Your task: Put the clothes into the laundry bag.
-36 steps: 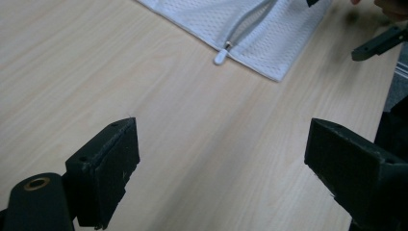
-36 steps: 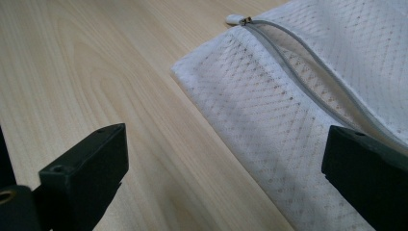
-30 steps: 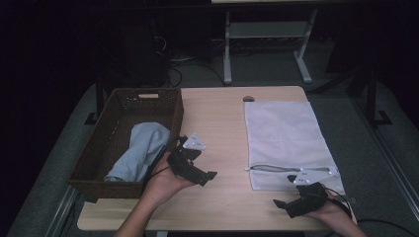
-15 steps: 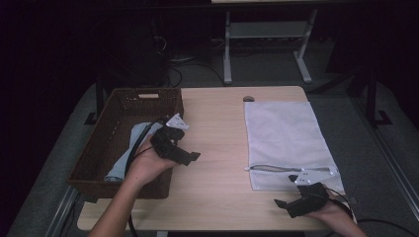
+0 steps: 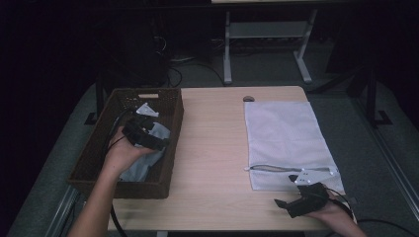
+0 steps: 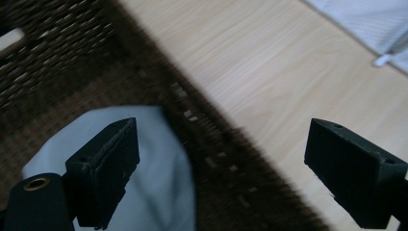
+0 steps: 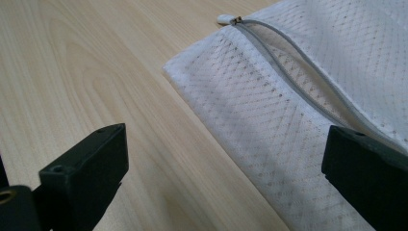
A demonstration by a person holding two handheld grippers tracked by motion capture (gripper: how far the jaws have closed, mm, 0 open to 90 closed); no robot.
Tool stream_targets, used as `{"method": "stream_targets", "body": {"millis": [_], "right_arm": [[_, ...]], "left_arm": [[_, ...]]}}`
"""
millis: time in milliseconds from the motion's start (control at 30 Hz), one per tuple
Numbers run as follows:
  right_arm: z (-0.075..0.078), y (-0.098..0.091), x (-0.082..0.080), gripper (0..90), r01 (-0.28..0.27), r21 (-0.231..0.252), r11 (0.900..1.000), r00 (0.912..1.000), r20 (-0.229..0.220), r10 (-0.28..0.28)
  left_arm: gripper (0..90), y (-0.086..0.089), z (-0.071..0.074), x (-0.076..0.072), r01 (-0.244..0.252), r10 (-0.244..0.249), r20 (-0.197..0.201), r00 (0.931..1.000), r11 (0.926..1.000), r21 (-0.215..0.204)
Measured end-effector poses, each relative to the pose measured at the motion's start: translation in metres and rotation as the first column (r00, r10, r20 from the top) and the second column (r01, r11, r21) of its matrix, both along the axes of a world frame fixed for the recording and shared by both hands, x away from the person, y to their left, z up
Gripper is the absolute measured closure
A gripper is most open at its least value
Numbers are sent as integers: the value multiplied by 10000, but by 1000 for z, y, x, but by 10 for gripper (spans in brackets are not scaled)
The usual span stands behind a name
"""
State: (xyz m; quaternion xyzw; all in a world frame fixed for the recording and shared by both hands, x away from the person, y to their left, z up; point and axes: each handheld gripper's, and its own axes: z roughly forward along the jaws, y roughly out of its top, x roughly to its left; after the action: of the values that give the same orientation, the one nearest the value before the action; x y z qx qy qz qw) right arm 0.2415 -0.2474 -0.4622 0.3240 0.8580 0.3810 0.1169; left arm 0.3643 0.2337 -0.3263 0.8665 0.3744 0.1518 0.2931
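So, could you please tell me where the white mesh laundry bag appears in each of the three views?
High view: the white mesh laundry bag lies flat on the right half of the table, its zipper near the front edge.
Left gripper view: only a corner of it, at the top right.
Right gripper view: it covers the upper right, with the zipper running diagonally.
Shared landmark: the white zipper end.
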Motion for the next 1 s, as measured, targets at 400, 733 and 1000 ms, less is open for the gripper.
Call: {"method": "stream_targets", "body": {"millis": [400, 733, 1000], "right_arm": [[0, 0, 1, 22, 5, -5, 10000, 10000, -9, -5], [0, 0, 1, 22, -5, -21, 10000, 10000, -17, 5], [-1, 1, 0, 22, -40, -58, 10000, 10000, -45, 40]], "left_arm": [[107, 44, -25, 16, -1028, 1034, -119, 9946, 9938, 422], [107, 56, -55, 25, -1330, 1382, -612, 9885, 9877, 828], [114, 56, -76, 36, -1168, 1340, -1266, 9829, 9839, 1351]]}}
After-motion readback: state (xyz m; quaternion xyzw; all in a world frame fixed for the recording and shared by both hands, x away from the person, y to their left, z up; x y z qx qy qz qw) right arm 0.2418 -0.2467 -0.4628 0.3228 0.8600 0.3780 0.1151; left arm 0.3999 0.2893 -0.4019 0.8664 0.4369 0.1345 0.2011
